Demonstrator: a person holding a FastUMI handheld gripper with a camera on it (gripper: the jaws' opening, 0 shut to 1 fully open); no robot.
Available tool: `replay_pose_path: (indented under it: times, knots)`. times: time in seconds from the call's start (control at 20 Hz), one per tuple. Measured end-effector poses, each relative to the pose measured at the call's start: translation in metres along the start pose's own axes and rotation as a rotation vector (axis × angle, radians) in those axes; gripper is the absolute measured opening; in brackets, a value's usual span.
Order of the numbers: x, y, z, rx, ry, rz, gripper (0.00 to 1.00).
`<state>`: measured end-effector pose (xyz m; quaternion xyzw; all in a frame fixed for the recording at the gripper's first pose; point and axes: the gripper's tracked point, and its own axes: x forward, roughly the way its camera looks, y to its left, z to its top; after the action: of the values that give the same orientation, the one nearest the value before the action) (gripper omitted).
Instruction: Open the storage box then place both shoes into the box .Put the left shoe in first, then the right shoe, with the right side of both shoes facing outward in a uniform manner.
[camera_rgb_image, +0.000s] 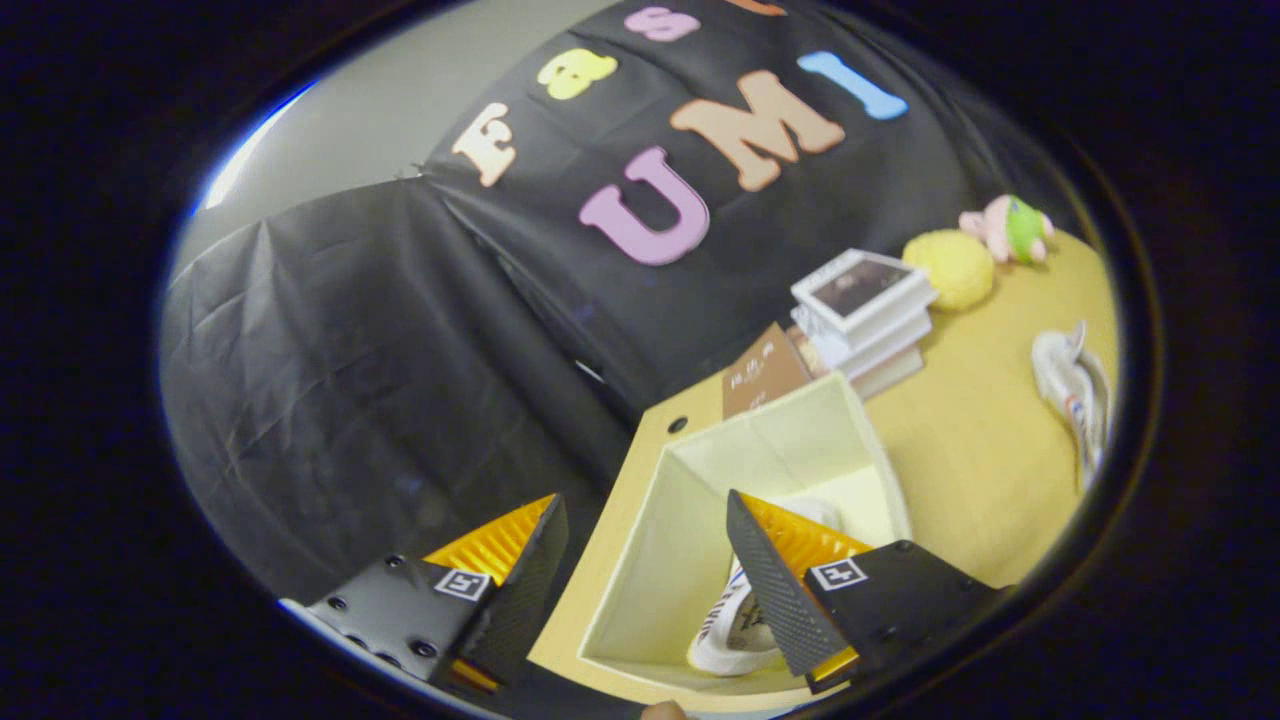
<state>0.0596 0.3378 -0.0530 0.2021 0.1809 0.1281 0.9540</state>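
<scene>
The claw (640, 570) stands open, its two fingers well apart and gripping nothing. The left finger (520, 575) hangs over the black cloth wall (350, 380) just off the edge of the table (960, 450). The right finger (775, 585) sits over the mouth of the storage box (660, 540).

The box is open, pale cream inside, and stands at the table's near corner, tilted in this view. One shoe (735, 630) lies inside it, white with dark lettering on its side, low against the near wall and partly hidden behind the right finger. Which shoe of the pair it is I cannot tell.

Just beyond the box a brown book (762, 372) leans near the wall, and beside it rises a stack of white books (865, 315). Farther right sit a yellow fluffy ball (950, 268) and a pink and green soft toy (1010, 228), close together near the wall.

The second shoe (1075, 395), white with a little red and blue trim, lies on the bare yellow table well apart from the box, out to the right of the claw.
</scene>
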Motion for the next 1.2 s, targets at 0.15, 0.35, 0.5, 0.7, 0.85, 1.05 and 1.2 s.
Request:
replay_pose_path:
  times: [0.15, 0.35, 0.5, 0.7, 0.85, 1.05, 1.2]
  knots:
    - [-0.032, -0.004, 0.034, -0.046, -0.06, 0.011, 1.0]
    - [-0.073, -0.073, 0.06, -0.136, -0.085, -0.107, 1.0]
    - [-0.098, -0.144, 0.063, -0.235, -0.067, -0.247, 1.0]
    - [-0.122, -0.238, 0.049, -0.381, 0.024, -0.422, 1.0]
    - [-0.135, -0.305, 0.043, -0.473, 0.109, -0.569, 1.0]
    - [-0.128, -0.363, 0.034, -0.393, 0.177, -0.644, 1.0]
    - [-0.112, -0.395, 0.017, -0.323, 0.224, -0.66, 1.0]
